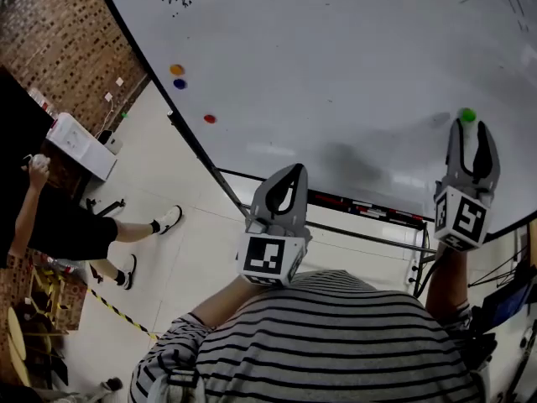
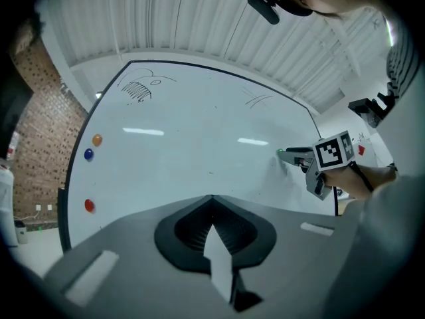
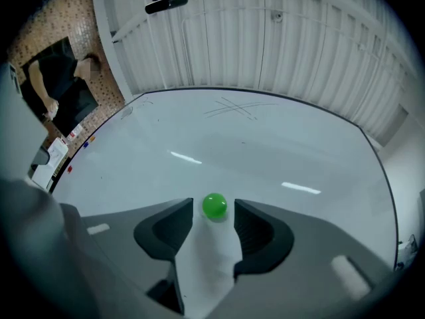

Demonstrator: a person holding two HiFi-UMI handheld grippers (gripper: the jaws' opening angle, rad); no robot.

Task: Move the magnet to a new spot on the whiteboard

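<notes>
Whiteboard (image 1: 336, 74) mostly bare. Right hand-held gripper (image 3: 214, 212) at board, jaws wide, gap each side of green magnet (image 3: 214, 206). Magnet sticks to board, not gripped. Left hand-held gripper (image 2: 212, 199) closed, empty, away from board. Other magnets (image 1: 179, 83) far left. Judgement: magnet either already at new spot or not yet picked up; cannot tell which.
</notes>
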